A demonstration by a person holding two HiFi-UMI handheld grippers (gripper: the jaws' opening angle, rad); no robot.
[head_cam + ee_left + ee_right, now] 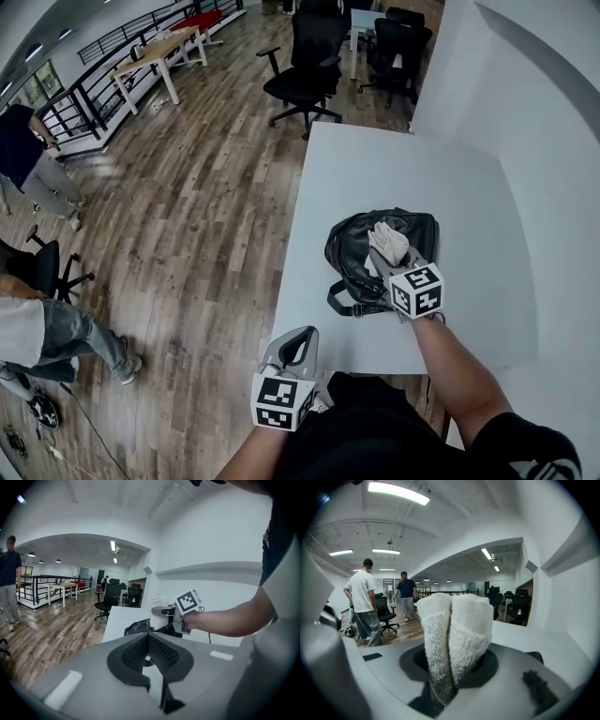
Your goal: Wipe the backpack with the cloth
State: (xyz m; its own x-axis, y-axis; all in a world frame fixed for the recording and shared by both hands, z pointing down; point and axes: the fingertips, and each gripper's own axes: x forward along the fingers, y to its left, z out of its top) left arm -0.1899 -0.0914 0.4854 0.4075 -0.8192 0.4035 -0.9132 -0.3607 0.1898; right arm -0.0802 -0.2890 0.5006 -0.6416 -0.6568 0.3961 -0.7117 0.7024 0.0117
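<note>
A black backpack (pixel 361 251) lies flat on the white table (pixel 375 159), toward its near half. My right gripper (pixel 398 261) is shut on a folded white cloth (pixel 388 241) and holds it over the backpack's top. In the right gripper view the cloth (pixel 454 630) stands up from between the jaws of the right gripper (pixel 451 672). My left gripper (pixel 292 349) hovers at the table's near left corner, shut and holding nothing. The left gripper view looks past the left gripper (pixel 150 641) at the backpack (pixel 138 627), the cloth (pixel 159 612) and the right gripper (pixel 169 613).
A white wall (pixel 544 141) runs along the table's right side. Black office chairs (pixel 305 66) stand beyond the far end on the wood floor. People stand at the left (pixel 37 169), and one sits nearer (pixel 47 337).
</note>
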